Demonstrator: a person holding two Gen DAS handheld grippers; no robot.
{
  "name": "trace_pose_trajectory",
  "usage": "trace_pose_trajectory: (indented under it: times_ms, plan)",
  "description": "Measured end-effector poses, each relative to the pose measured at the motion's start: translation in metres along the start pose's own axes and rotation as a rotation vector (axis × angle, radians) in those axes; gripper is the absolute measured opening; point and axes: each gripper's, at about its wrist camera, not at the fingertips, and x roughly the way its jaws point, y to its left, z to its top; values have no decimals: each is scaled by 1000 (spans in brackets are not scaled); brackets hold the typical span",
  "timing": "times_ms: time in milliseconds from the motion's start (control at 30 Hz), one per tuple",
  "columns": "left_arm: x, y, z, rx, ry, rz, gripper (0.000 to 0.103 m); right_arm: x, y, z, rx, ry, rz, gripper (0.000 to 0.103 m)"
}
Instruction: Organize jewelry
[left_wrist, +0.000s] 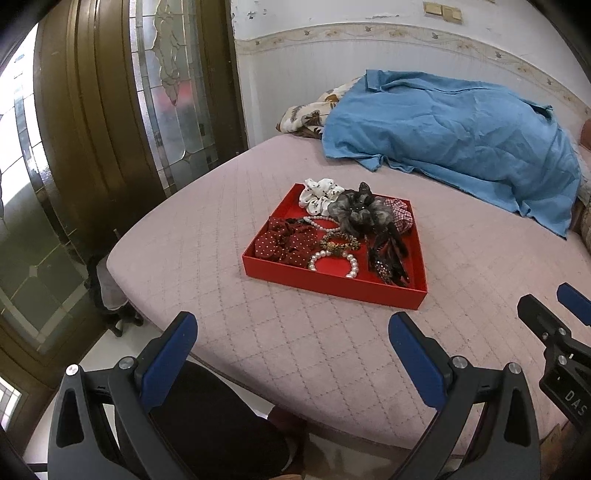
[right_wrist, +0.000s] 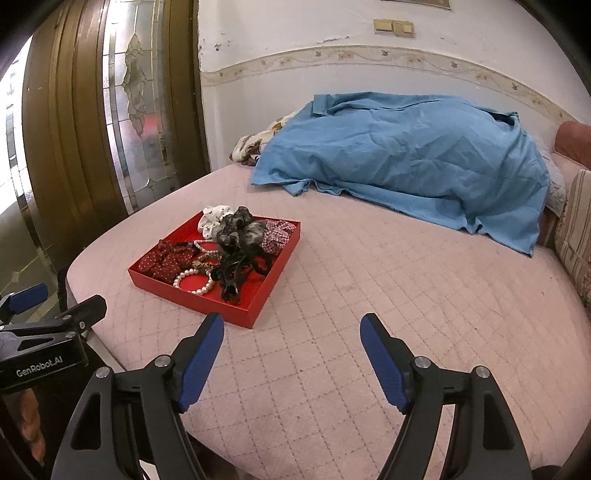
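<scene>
Right wrist: tray (right_wrist: 236, 314) corner toward camera.

1. A bed (right_wrist: 369, 295) with a pink quilted cover fills the middle.
2. At 1 o'clock a blue sheet (right_wrist: 406, 155) lies heaped.
3. At 10 o'clock, a brown-framed leaded-glass door (right_wrist: 140, 110) lets daylight in.
4. At 12 o'clock, a white wall (right_wrist: 295, 33) bears a patterned border.

Matt red card tray (left_wrist: 334, 282); quilted pink cloth mattress (left_wrist: 295, 350); glossy pearl bracelet (left_wrist: 334, 258).
</scene>
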Motion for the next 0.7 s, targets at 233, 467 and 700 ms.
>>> trace_pose_trajectory:
  times_ms: [233, 467, 700]
  plan:
    - [5, -3, -2, 11, 21, 7, 103, 2, 1, -1, -5, 8, -1, 81]
    - [8, -1, -3, -5, 29, -17, 103, 4, 0, -3, -1, 14, -7, 81]
    - [12, -2, -5, -5, 41, -26, 103, 5, 0, -3, -9, 15, -4, 82]
